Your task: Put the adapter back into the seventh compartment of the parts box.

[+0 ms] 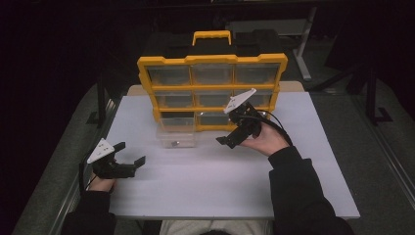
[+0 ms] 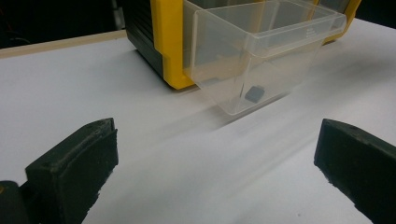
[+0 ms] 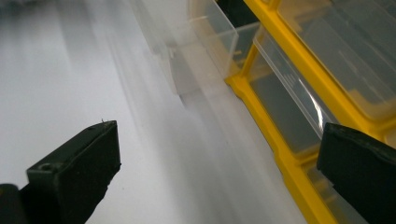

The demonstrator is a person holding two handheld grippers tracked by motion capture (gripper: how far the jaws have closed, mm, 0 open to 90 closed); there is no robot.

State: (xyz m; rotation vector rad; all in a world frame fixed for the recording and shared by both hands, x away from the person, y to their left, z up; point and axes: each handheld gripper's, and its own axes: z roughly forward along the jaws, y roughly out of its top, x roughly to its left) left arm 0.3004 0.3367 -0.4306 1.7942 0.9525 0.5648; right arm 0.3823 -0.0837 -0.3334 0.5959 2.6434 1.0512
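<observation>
Clear drawer (image 1: 175,137) out on the table, just in front of the organizer (image 1: 211,88) (small dark part inside). Both grippers, left (image 1: 133,154) and right (image 1: 231,128), gape empty. Best: right approaches squarely, pinching one wall.

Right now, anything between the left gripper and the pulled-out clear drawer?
Nothing. In the left gripper view, bare white table runs from the open left gripper to the clear drawer; the high view agrees.
</observation>
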